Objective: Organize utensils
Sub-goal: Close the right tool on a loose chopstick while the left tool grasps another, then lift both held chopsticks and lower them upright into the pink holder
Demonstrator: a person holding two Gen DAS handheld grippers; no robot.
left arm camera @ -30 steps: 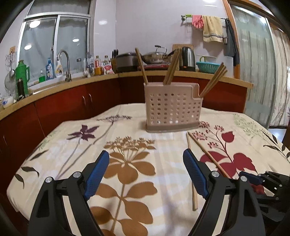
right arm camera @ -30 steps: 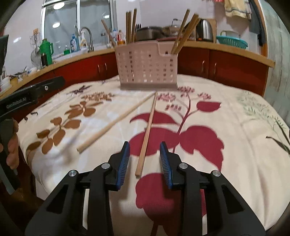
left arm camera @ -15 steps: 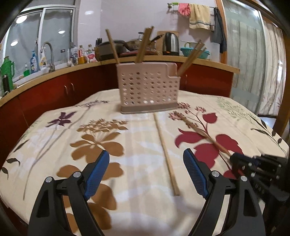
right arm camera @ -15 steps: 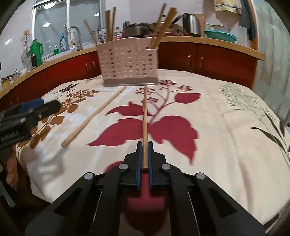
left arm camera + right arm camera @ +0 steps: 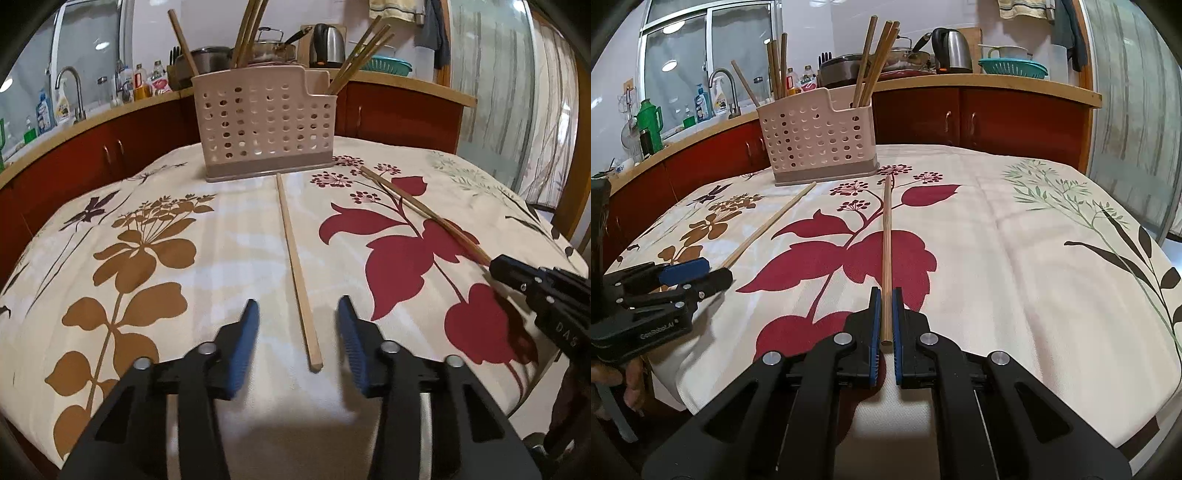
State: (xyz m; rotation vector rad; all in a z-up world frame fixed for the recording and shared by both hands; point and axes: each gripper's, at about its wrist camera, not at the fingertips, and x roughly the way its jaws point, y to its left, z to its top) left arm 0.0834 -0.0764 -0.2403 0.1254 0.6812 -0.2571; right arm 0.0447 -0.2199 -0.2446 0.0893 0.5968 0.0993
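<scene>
A beige perforated utensil holder stands at the far side of the table with several chopsticks upright in it; it also shows in the right wrist view. One loose chopstick lies on the cloth, its near end between the fingers of my left gripper, which is open. My right gripper is shut on the near end of a second chopstick, whose far end points toward the holder. In the left wrist view that chopstick runs to the right gripper.
The table has a floral cloth and its near edge is just under both grippers. Red cabinets with a counter, a sink tap, a kettle and pots curve behind the table. The left gripper shows at the right wrist view's left edge.
My left gripper has moved up to the loose chopstick and narrowed its opening around its near end. My right gripper closed on the other chopstick and stays shut on it.
</scene>
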